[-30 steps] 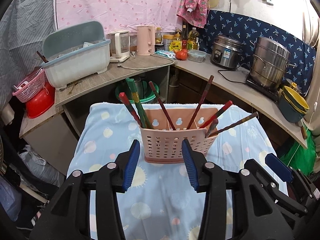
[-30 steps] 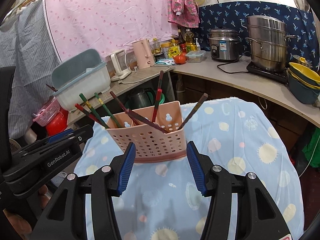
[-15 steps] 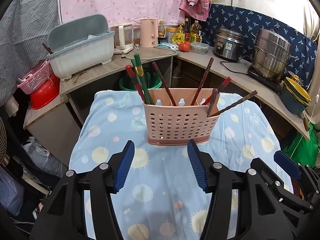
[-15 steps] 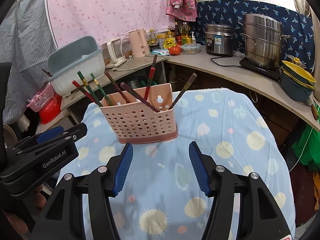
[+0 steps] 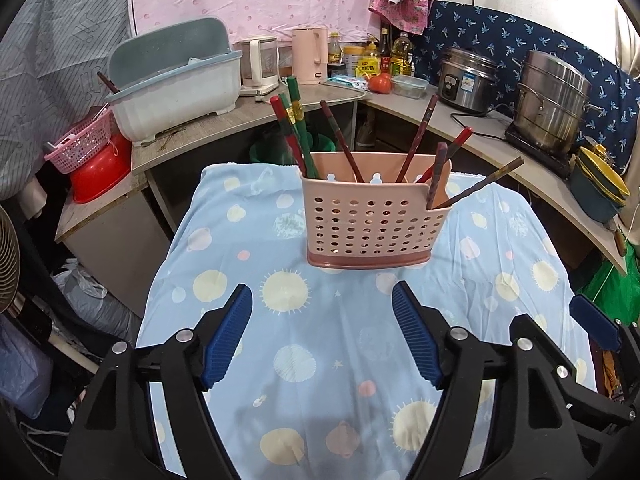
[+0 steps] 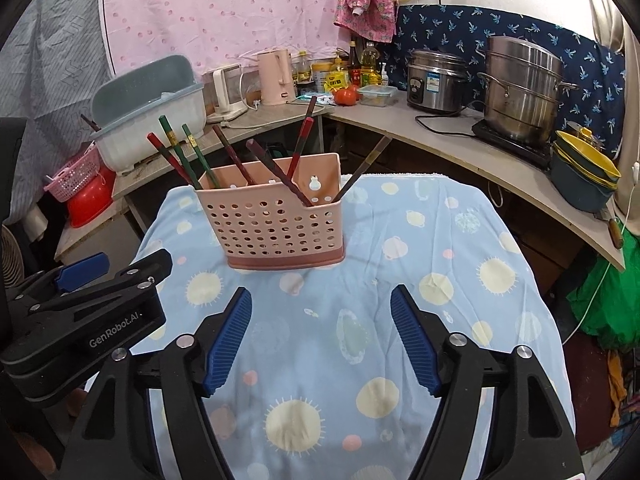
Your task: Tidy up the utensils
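A pink perforated utensil basket [image 5: 370, 220] stands upright on the table with the blue sun-print cloth [image 5: 320, 360]; it also shows in the right wrist view [image 6: 280, 220]. Several red, green and brown chopsticks [image 5: 296, 120] lean out of its compartments, also seen in the right wrist view [image 6: 180, 152]. My left gripper [image 5: 322, 336] is open and empty, well short of the basket. My right gripper [image 6: 320, 336] is open and empty, also short of it. The left gripper's body shows at the left of the right wrist view [image 6: 80, 320].
An L-shaped counter [image 5: 248, 112] runs behind the table with a grey dish bin [image 5: 176, 80], kettles, bottles, a rice cooker [image 5: 466, 80], a steel pot [image 5: 552, 104] and stacked bowls [image 5: 600, 188]. A red basin [image 5: 100, 168] sits at left.
Both grippers have drawn back from the basket and opened wider. The basket stays put on the cloth and now looks farther away.
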`<state>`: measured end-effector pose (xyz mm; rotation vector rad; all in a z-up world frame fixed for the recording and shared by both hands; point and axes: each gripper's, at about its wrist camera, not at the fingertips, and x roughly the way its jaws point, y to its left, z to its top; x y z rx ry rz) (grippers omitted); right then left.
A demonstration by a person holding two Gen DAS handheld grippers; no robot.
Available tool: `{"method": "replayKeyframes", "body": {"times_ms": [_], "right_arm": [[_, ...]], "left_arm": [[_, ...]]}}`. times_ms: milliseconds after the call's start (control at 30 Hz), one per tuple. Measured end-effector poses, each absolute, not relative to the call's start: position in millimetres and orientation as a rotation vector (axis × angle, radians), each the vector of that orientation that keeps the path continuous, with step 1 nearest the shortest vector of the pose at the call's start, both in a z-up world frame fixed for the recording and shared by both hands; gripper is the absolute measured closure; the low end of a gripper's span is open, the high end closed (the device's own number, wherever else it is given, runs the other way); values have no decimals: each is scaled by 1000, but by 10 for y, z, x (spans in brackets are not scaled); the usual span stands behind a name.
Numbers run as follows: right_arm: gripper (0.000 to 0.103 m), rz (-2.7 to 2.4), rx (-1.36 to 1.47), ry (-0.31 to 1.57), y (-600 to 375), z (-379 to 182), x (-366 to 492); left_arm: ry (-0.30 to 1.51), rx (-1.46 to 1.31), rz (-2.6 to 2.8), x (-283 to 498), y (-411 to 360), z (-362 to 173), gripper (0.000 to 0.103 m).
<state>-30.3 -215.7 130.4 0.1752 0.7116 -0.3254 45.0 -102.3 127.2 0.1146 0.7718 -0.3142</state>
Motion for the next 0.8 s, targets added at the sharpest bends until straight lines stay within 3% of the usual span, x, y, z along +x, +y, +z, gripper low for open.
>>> {"method": "replayKeyframes", "body": {"times_ms": [333,800], "right_arm": [[27,-343,168,739,-2180,1230,-313],[27,-355,177,756,-2213,1159,-312]], "left_arm": [[776,137,-272,413,-1005,1181,20],[773,168,-241,366,-1020,1127,14]]}}
